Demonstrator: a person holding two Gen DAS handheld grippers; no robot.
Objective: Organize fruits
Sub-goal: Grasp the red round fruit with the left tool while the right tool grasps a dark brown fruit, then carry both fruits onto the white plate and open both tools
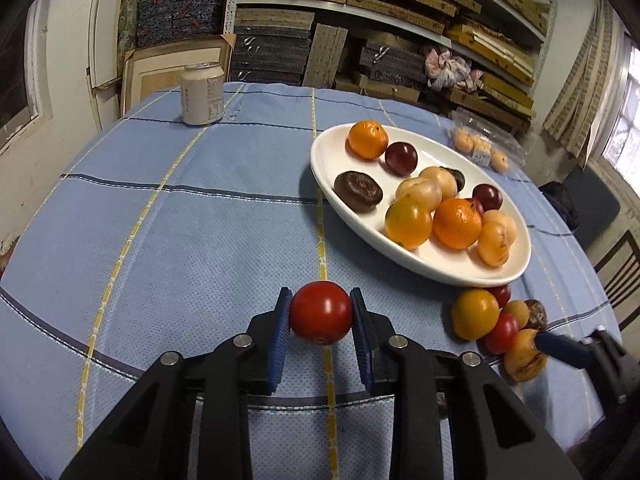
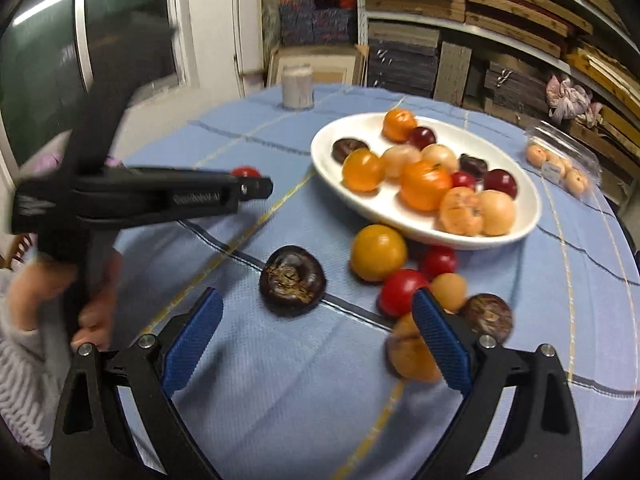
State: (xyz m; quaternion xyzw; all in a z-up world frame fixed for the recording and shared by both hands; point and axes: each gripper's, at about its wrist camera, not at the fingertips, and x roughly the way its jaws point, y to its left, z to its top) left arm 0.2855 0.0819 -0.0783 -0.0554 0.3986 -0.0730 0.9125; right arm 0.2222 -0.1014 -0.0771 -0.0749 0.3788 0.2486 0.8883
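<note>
The left gripper (image 1: 321, 314) holds a red tomato (image 1: 321, 313); the white plate (image 1: 516, 276) sits ahead, to its right; the right gripper (image 2: 318, 330) is wide open.

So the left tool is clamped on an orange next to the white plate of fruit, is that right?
Not quite: the left tool is clamped on a red tomato, not an orange. It is next to the white plate of fruit, as the left wrist view shows.

small print on the can (image 1: 202, 94) is unreadable.
</note>
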